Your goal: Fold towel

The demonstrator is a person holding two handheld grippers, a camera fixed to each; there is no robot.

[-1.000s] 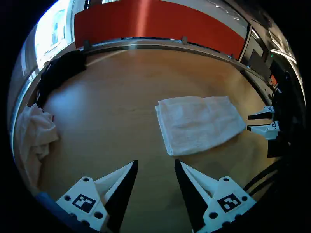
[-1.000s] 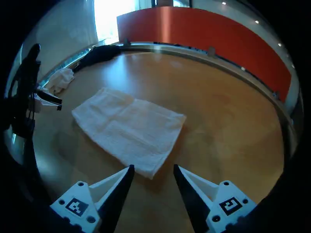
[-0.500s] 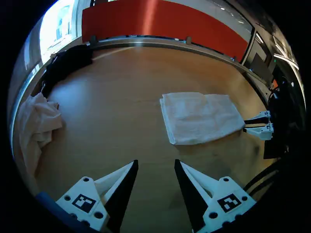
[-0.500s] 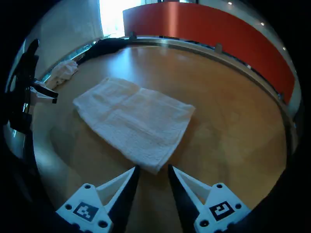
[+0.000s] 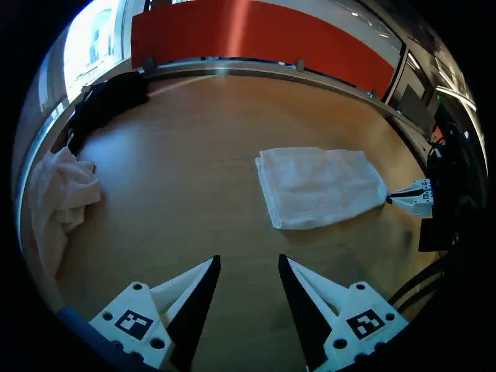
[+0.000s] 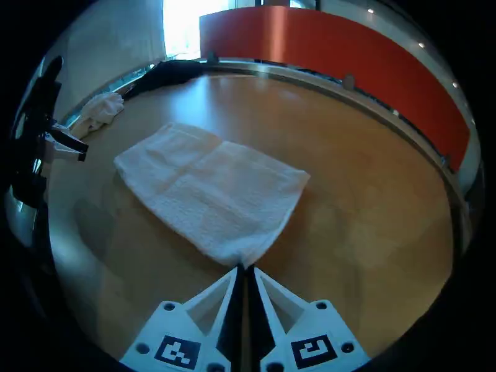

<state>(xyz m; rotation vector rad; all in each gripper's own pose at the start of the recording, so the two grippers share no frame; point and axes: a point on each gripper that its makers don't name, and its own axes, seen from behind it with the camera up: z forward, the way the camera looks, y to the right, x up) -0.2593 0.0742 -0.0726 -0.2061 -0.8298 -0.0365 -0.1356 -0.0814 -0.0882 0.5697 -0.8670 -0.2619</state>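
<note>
One towel (image 6: 211,189) lies flat on the wooden worktop (image 6: 366,204), out in the middle and well apart from the back edge. It looks already doubled over, with a fold line running across it. The right hand-held gripper (image 6: 246,270) sits at the towel's near corner. Its two fingers are drawn together to a narrow slit, and the tip of the corner looks to be pinched between them. From the other side, the same pinch shows at the towel's far right corner.

The left hand-held gripper (image 5: 248,257) hangs over bare wood with its fingers spread wide and nothing between them, well apart from the towel's left edge.

Further out, a crumpled white cloth (image 5: 59,198) lies at the left edge of the worktop. A dark garment (image 5: 105,102) sits in the back left corner, and a red panel (image 5: 248,34) runs behind the back edge.

To my eye the step in hand is gripping a corner for the next fold. Next, the left hand-held gripper would need to take the matching corner on the same short edge. Then both would lift and carry that edge over to the opposite one, keeping the layers aligned.
</note>
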